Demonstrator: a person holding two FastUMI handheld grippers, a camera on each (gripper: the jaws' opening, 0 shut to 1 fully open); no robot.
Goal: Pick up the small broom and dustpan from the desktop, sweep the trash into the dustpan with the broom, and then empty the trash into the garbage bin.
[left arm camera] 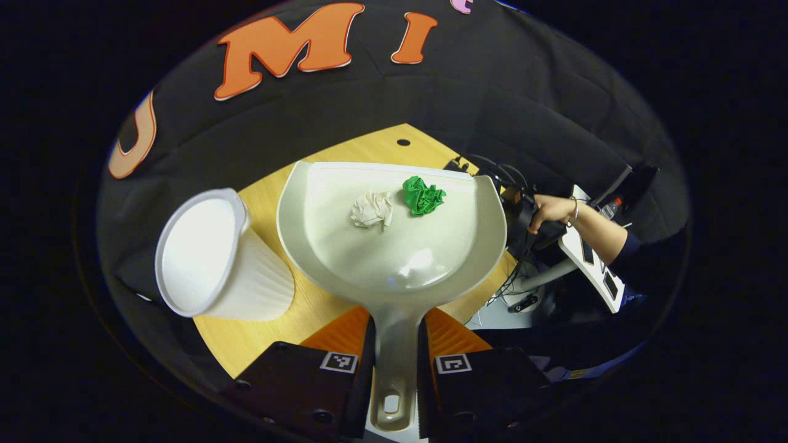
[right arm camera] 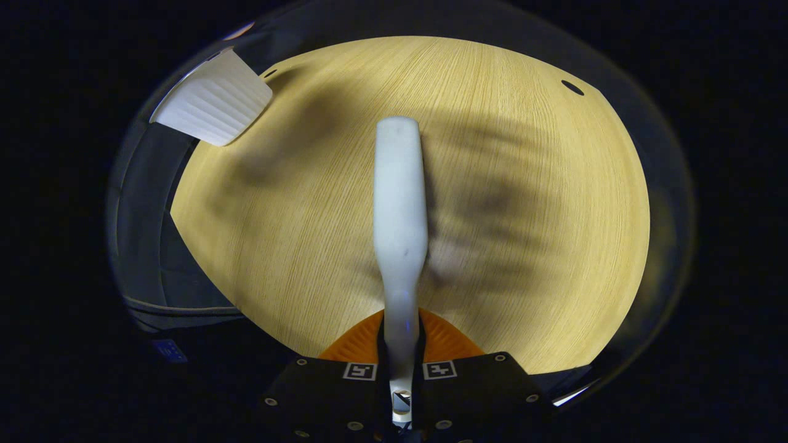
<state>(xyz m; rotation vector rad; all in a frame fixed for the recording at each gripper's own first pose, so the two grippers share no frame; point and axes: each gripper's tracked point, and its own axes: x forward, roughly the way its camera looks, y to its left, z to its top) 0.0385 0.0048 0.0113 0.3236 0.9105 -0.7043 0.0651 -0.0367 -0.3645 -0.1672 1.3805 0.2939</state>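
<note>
In the left gripper view my left gripper (left arm camera: 394,344) is shut on the handle of a pale grey dustpan (left arm camera: 345,246), which it holds above the wooden desktop (left arm camera: 271,332). A crumpled white paper ball (left arm camera: 372,210) and a crumpled green paper ball (left arm camera: 422,195) lie in the pan. A white ribbed garbage bin (left arm camera: 212,258) stands just left of the pan, its mouth tilted toward the camera. In the right gripper view my right gripper (right arm camera: 401,344) is shut on the white broom (right arm camera: 400,209), seen edge-on over the desktop (right arm camera: 542,246). The bin (right arm camera: 212,104) shows at the upper left.
Past the table's right edge in the left gripper view, a hand (left arm camera: 551,210) holds the other gripper (left arm camera: 585,252), with cables (left arm camera: 511,289) below it. Small dark holes (right arm camera: 572,87) mark the desktop's far corners.
</note>
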